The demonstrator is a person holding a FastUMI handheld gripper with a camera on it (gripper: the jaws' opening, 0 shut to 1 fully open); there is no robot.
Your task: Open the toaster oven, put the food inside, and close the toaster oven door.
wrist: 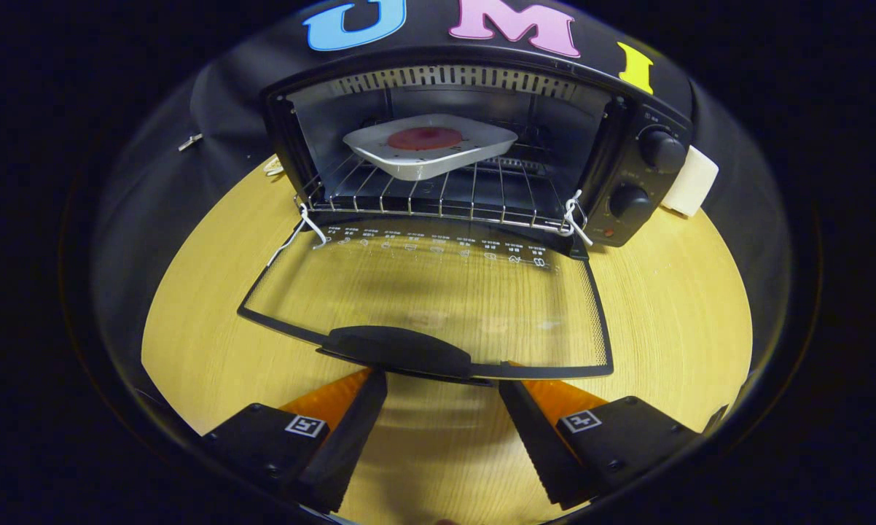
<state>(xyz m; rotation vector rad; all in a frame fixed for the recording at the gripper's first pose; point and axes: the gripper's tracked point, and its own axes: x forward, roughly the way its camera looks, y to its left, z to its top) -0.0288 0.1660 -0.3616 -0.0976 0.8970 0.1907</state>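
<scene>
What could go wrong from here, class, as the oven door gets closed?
The gripper is open, with the door handle just ahead of its fingers; a shallow grip there could slip and let the glass door drop back. The plate sits on the rack, which is tied to the door, so a quick lift might jolt it.

The toaster oven (474,146) stands with its glass door (438,292) folded flat over the table (671,306), its handle (398,350) just ahead of the spread fingers of the gripper (443,386). Inside, a white tray (431,157) takes the middle of the wire rack (438,193), leaving narrow room at either side. Bare table flanks the door.
</scene>
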